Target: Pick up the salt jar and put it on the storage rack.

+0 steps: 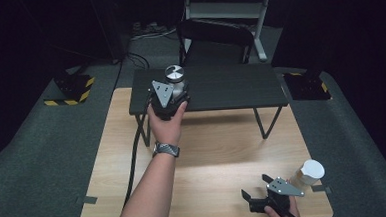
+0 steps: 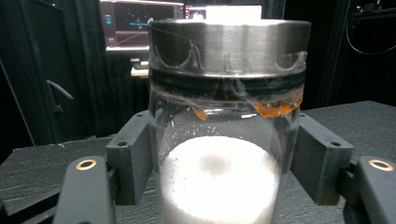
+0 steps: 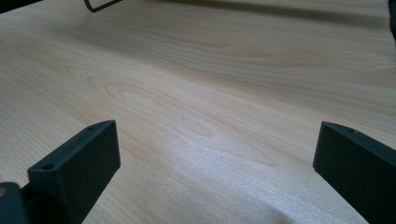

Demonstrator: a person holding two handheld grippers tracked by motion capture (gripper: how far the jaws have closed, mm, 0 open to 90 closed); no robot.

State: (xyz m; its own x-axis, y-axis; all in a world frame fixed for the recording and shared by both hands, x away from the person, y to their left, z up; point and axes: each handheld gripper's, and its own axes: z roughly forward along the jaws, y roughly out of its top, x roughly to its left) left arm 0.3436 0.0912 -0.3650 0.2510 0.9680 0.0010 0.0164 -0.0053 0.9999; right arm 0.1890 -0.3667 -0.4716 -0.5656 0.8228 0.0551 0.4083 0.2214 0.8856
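Two hand-held grippers are in play: your left hand-held gripper [image 1: 173, 95] pinches the clear glass jar with a metal lid [image 2: 224, 140] on the raised black shelf [image 1: 230, 89]. Glass is slick and breakable, so grip mid-body. Your right hand-held gripper [image 1: 258, 197] rests spread over the wooden desk [image 1: 218, 152], near a white cup [image 1: 312, 171].

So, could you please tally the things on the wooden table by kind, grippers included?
Glass jar with metal lid, on the shelf, in the left gripper: 1
White-lidded container: 1
Black raised shelf: 1
Grippers, counting the right gripper: 2
Total: 5
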